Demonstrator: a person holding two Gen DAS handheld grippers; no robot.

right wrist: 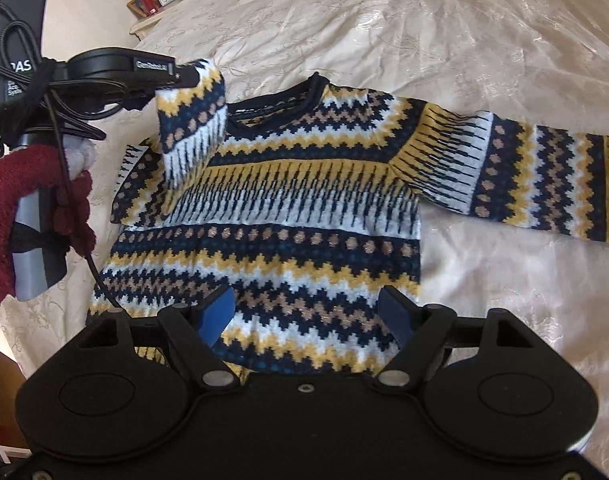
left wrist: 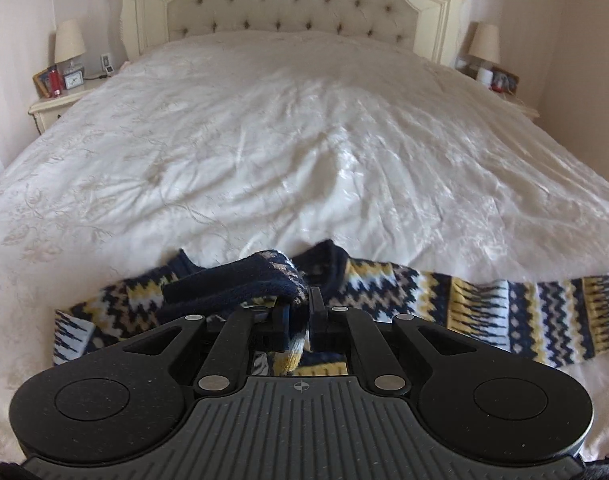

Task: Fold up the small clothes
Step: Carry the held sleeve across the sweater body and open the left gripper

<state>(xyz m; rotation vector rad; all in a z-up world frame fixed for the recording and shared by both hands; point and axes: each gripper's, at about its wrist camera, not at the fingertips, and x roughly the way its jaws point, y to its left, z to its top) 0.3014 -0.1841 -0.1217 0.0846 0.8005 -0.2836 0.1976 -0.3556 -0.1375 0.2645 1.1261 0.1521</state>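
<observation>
Left wrist view: left tongs [left wrist: 300,312] at six o'clock, clamped together on the cuff of a sleeve [left wrist: 240,280] of the patterned sweater [left wrist: 384,284]. Sleeve lifted off the bed [left wrist: 264,140] and doubled back over the sweater's chest, dark inner side up. Neckline at twelve o'clock of the tongs, other sleeve [left wrist: 544,308] stretched flat toward three o'clock. Tufted headboard [left wrist: 292,0] at twelve o'clock. Lamp [left wrist: 68,42] on a nightstand at ten o'clock, second lamp [left wrist: 484,42] at two o'clock.

Right wrist view: right tongs [right wrist: 308,316] at six o'clock, standing wide apart with nothing between the blue pads [right wrist: 216,312], hovering over the sweater's lower hem. Sweater [right wrist: 284,200] lying front up in the middle of the cream bedspread [right wrist: 424,20], collar toward twelve o'clock. Right-hand sleeve [right wrist: 544,184] spread flat toward three o'clock. Left tongs [right wrist: 184,76] at ten o'clock, gripping the raised sleeve [right wrist: 192,120], which hangs tilted above the shoulder. Handle of that tool held by a hand in a dark red glove [right wrist: 8,208] at nine o'clock, black cable looped around it. Clock and red item on the nightstand [right wrist: 152,4] at eleven o'clock.
</observation>
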